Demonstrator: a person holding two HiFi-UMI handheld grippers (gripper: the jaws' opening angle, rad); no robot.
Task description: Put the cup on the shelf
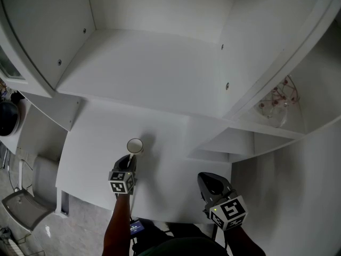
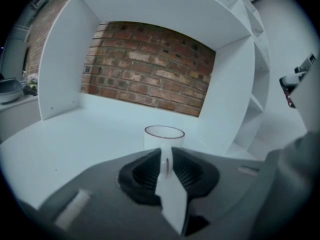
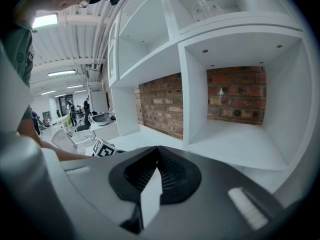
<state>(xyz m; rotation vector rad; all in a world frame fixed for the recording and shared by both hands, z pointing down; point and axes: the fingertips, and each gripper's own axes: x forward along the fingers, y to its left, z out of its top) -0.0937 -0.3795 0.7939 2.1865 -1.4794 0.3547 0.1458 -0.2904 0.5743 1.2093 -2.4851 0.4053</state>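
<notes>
One cup [image 1: 135, 145] clamped in left tongs [image 1: 129, 160], right tongs [image 1: 206, 180] closed

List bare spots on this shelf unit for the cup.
Bare: the wide alcove floor between its side walls; the small compartment right of the divider. Occupied: the upper right shelf with a glass ornament. The cup and left gripper crowd the front counter.

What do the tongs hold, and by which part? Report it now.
The left tongs grip the white cup by its handle; the right tongs are shut and hold nothing.
</notes>
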